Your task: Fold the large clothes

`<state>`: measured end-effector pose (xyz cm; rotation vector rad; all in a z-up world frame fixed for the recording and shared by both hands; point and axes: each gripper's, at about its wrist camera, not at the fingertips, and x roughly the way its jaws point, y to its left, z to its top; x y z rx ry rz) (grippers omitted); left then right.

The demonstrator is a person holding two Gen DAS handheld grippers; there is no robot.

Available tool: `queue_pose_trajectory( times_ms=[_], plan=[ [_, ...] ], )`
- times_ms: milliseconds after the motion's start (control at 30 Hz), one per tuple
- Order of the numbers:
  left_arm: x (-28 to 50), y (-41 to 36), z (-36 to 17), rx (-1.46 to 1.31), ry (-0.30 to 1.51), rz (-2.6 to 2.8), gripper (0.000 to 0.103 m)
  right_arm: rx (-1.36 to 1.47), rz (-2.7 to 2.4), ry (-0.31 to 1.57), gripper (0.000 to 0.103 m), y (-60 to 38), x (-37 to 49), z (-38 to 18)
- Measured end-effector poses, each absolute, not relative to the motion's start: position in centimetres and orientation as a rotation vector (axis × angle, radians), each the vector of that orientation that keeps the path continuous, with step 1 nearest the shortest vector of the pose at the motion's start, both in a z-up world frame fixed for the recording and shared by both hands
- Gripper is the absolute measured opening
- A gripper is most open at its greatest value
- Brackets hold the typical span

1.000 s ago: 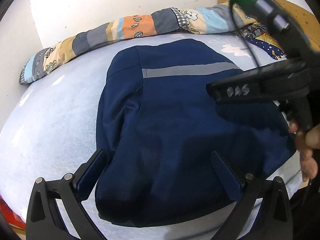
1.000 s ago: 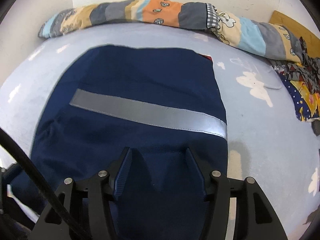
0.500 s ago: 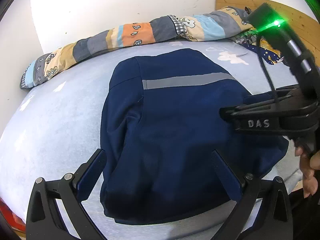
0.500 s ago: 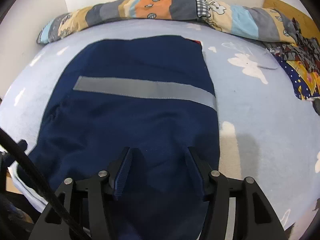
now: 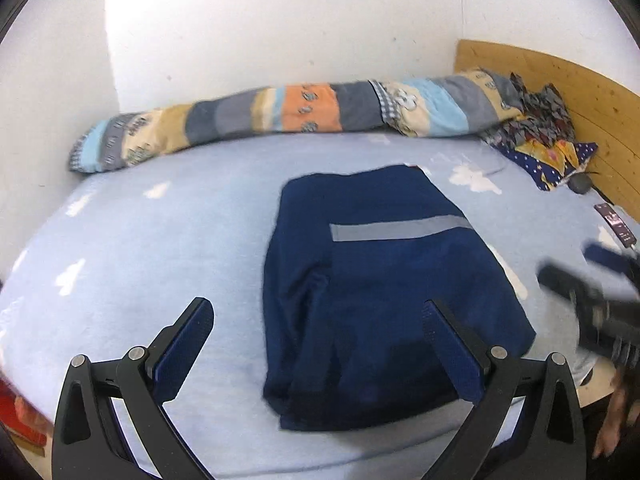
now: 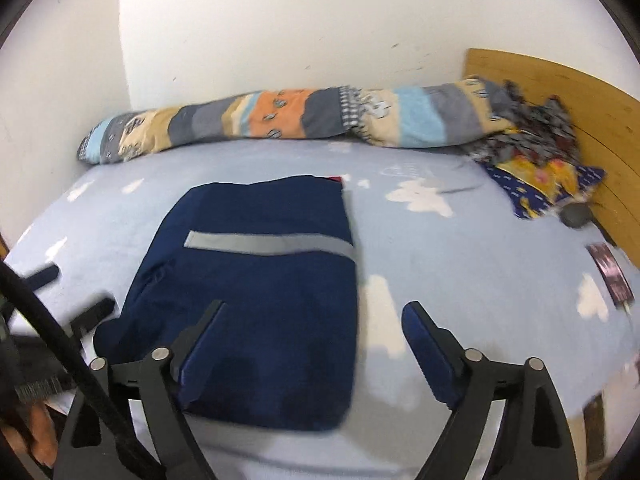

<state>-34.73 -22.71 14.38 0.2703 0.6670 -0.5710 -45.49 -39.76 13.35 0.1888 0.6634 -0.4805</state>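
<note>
A navy garment with a grey stripe [image 5: 384, 292] lies folded into a rough rectangle on the light blue bed; it also shows in the right wrist view [image 6: 256, 288]. My left gripper [image 5: 320, 332] is open and empty, held above the garment's near left part. My right gripper [image 6: 316, 332] is open and empty, above the garment's near right edge. The right gripper also shows blurred at the right edge of the left wrist view [image 5: 592, 292]. The left gripper shows at the left edge of the right wrist view [image 6: 68, 300].
A long patchwork quilt roll [image 5: 288, 116] lies along the white wall at the back. A pile of patterned cloth [image 5: 540, 136] sits by the wooden headboard [image 5: 560, 76] at the right. A dark phone-like thing [image 6: 608, 268] lies on the sheet [image 6: 460, 264] at the right.
Both grippers have pulled back and up from the garment. The right gripper, which was narrow over the fabric, has opened wide. The garment stays folded on the bed.
</note>
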Motion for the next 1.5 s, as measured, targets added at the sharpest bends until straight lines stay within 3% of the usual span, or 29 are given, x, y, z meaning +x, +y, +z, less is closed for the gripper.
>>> queue_pose_trajectory(
  times_ms=[267, 800, 1000, 1500],
  plan=[
    [-39.4, -17.9, 13.4, 0.214, 0.721, -0.514, 0.103, 0.125, -0.490, 0.632, 0.100, -34.3, -50.4, 11.4],
    [-41.9, -16.8, 15.1, 0.287, 0.513, -0.439, 0.103, 0.057, -0.494, 0.533, 0.101, -31.7, -51.2, 14.5],
    [-41.1, -16.4, 14.9, 0.142, 0.577, -0.617, 0.103, 0.069, -0.538, 0.571, 0.101, -32.6, -51.6, 14.4],
    [-38.8, -18.7, 13.8, 0.242, 0.652, -0.507, 0.103, 0.145, -0.485, 0.518, 0.102, -33.1, -51.4, 13.1]
  ],
)
